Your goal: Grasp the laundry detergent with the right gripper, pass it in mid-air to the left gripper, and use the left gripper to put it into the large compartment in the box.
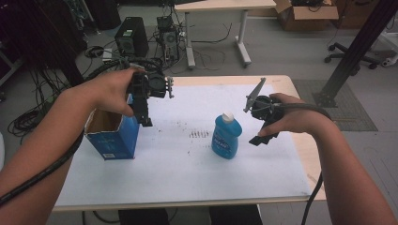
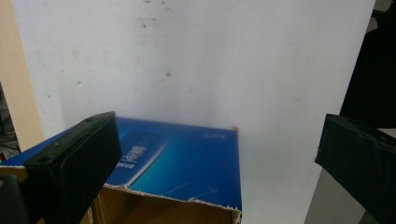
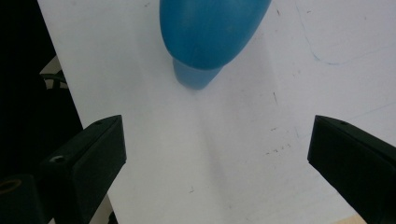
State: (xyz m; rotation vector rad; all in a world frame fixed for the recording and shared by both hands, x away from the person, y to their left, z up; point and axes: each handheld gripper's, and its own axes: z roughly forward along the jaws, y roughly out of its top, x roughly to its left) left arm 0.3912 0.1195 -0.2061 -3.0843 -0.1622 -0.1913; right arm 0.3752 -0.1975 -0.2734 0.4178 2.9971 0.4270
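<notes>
A blue cardboard box (image 1: pixel 112 137) with an open top stands at the left of the white sheet (image 1: pixel 187 164). My left gripper (image 1: pixel 143 119) hangs just above its right rim, pointing down. In the left gripper view the jaws of my left gripper (image 2: pixel 217 126) stand wide apart and open, with the box (image 2: pixel 187 161) below them and nothing between the pads. A blue bottle (image 1: pixel 226 137) with a white cap stands mid-table. My right gripper (image 1: pixel 261 137) hovers just right of it. Open too, my right gripper (image 3: pixel 217 126) has the bottle (image 3: pixel 210 32) ahead of its jaws, apart from them.
The wooden table edge (image 1: pixel 307 154) shows past the sheet on the right. Dark smudges (image 1: pixel 199 134) mark the sheet left of the bottle. Behind the table are computer towers (image 1: pixel 131 35), cables, another desk (image 1: pixel 220 7), a cardboard carton (image 1: pixel 305 14) and a black slanted post (image 1: pixel 356 47).
</notes>
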